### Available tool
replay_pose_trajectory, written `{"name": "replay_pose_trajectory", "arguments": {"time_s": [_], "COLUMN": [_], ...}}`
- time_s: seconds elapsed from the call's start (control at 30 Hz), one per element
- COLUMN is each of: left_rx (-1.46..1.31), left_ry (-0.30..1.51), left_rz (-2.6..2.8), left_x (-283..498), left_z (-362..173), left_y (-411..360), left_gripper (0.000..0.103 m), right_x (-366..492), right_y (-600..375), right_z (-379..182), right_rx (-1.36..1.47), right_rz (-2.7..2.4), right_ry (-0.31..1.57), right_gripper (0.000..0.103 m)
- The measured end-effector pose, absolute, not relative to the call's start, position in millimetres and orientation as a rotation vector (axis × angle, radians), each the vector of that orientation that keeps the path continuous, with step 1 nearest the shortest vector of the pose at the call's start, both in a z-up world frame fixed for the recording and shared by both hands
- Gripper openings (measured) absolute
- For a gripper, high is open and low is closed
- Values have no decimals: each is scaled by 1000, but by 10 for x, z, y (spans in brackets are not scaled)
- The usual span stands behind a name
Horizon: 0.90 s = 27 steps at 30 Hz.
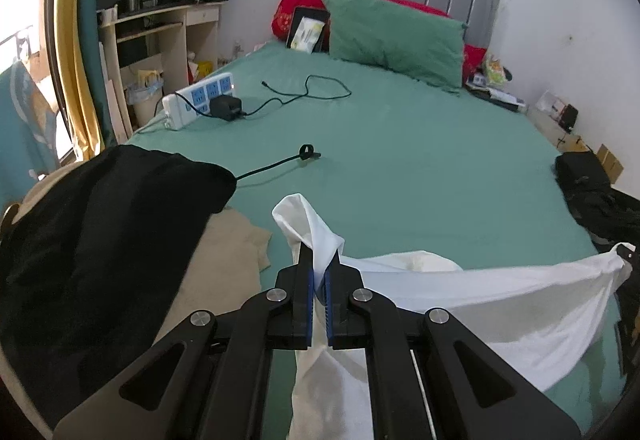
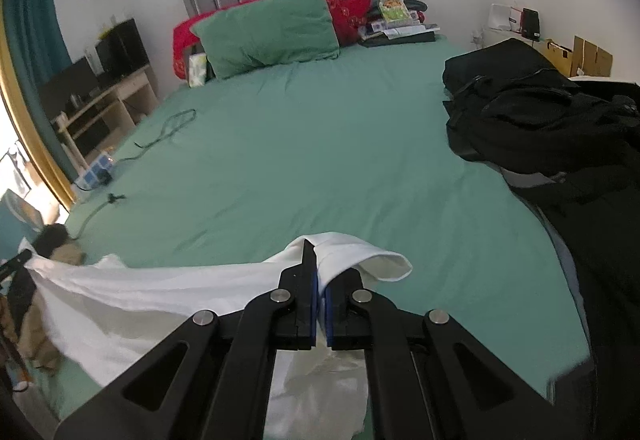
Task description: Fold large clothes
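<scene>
A white garment hangs stretched between my two grippers above the near end of the green bed. My left gripper is shut on one end of it; the cloth pokes up past the fingertips. My right gripper is shut on the other end of the white garment, with a cuff-like fold sticking out to the right. Each gripper shows small at the far edge of the other's view: the right gripper and the left gripper.
A black garment and a beige one lie at the bed's near left. A pile of black clothes lies on the right side. A power strip, charger and cables lie on the left. Pillows sit by the headboard.
</scene>
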<state>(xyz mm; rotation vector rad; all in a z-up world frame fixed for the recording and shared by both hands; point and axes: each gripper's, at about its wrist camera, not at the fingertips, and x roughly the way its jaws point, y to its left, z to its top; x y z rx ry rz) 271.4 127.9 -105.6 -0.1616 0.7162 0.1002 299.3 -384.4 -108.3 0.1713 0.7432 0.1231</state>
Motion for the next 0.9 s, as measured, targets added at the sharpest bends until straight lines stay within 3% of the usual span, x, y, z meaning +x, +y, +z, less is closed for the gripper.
{"name": "replay_pose_trajectory", "arguments": {"time_s": [0.23,0.3,0.33,0.37,0.43,0.47,0.7,0.9], "left_rx": [-138,-151,-163,-182,-248,-281,-233,-257], "left_ry": [815,860,881,891,894,892,869,973], "left_rz": [112,121,122,123,132,144,103,-86], "left_x": [3252,3376,3425,3450,3433,3379,2786,2456], "left_z": [-1445,-1578,-1630,-1665,-1700,-1683,-1504,-1743], "left_y": [1265,1282,1301,1332,1414,1465,1213,768], "left_gripper": [5,9,17,32,52,54,55,55], "right_x": [3427,3483,3496,3501,3476,3465,2983,2493], "right_y": [-3791,-3763,-3763,-3768,-3823,-3853,-3952,-3661], "right_z": [-1502,-1622,-1684,-1710,-1748,-1740,-1416,-1495], "right_rx": [119,79,62,56,44,47,183,202], "right_rz": [90,72,52,43,28,10,11,125], "right_ry": [826,855,874,878,880,881,809,837], "right_gripper": [4,12,22,33,47,51,51,51]}}
